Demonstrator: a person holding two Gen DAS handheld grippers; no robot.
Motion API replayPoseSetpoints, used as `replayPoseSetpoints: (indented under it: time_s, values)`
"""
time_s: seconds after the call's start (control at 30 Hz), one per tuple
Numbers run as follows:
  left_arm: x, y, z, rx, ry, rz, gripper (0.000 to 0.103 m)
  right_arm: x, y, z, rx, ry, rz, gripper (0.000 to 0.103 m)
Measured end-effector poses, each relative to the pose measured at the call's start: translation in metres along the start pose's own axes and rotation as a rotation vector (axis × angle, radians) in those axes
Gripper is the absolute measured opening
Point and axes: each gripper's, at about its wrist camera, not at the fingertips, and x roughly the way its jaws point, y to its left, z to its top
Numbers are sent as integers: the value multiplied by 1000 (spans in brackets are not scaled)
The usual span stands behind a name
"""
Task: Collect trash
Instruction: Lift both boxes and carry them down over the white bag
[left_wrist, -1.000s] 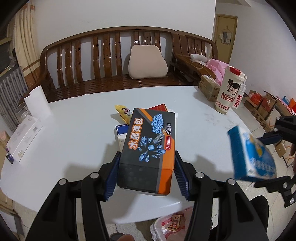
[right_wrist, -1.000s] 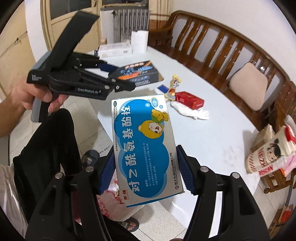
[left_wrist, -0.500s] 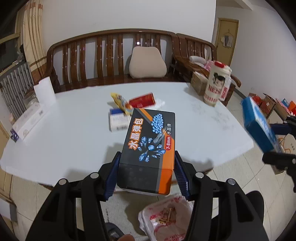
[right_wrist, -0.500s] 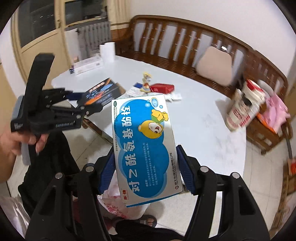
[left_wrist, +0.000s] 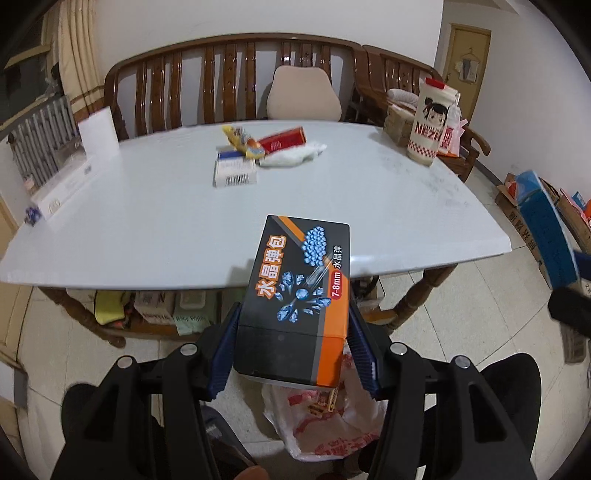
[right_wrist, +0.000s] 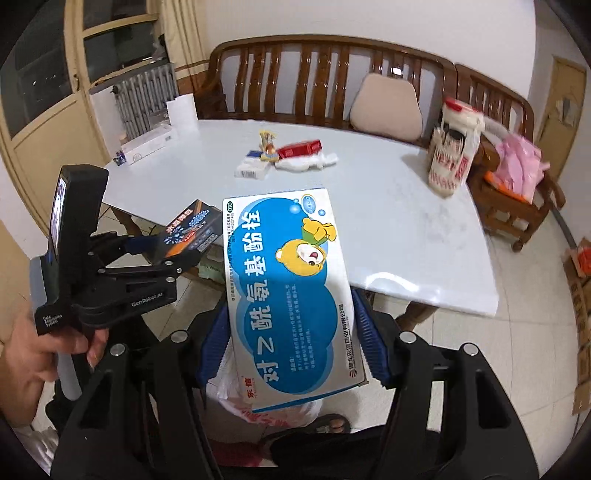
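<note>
Now both my tongs carry boxes above the trash bag.

Through the left wrist view, my left tongs pinch the black-and-orange box by its sides, right over the open plastic bag on the floor, which already holds small wrappers; more litter lies on the white surface. Through the right wrist view, my right tongs clamp the blue-and-white medicine box above the same bag, the left tongs just beside them.
</note>
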Motion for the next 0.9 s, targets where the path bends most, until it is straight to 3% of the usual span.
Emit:
replayPoseSetpoints:
  time_s: [0.5, 0.9]
  values:
    - [56, -11, -69, -43, 147, 2, 54, 70, 1, -68, 147, 140, -64, 61]
    - [134, -20, -116, -48, 321, 27, 54, 149, -9, -111, 254, 277, -98, 61]
